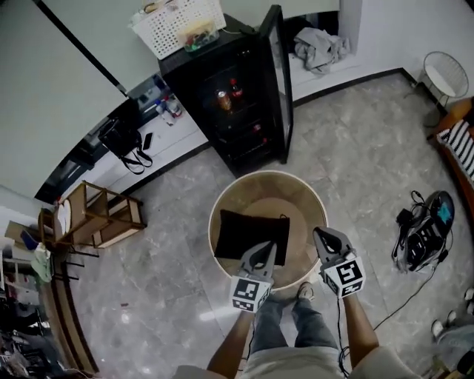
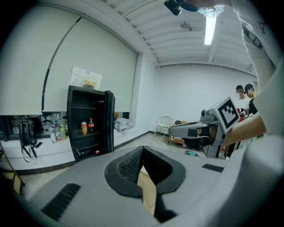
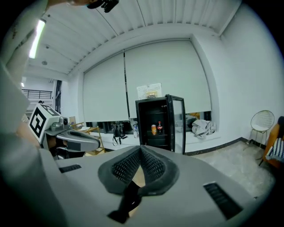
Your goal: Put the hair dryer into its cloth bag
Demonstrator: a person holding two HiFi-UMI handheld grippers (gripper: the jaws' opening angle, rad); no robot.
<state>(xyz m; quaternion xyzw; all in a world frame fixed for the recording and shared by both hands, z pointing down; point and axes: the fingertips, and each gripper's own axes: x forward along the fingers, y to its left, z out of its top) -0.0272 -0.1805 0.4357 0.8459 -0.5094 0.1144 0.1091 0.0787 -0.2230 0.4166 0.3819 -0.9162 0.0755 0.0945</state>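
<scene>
The black cloth bag (image 1: 250,233) lies on the round beige table (image 1: 296,194) in the head view. No hair dryer shows in any view. My left gripper (image 1: 268,248) hangs over the bag's near edge, and its ribbed pads (image 2: 131,165) are pressed together with nothing seen between them. My right gripper (image 1: 320,233) is to the right of the bag, over the table's near rim, also shut with its pads (image 3: 153,166) touching. Through the slit below each pair of pads I see only beige table and a dark patch. Each gripper sees the other from the side: right gripper (image 2: 195,128), left gripper (image 3: 82,141).
A black fridge (image 1: 237,96) with its door open stands behind the table, a white basket (image 1: 178,22) on top. A wooden rack (image 1: 96,215) is at the left. Black gear with cables (image 1: 424,233) lies on the floor at the right, near a white chair (image 1: 448,74). People (image 2: 245,95) stand far off.
</scene>
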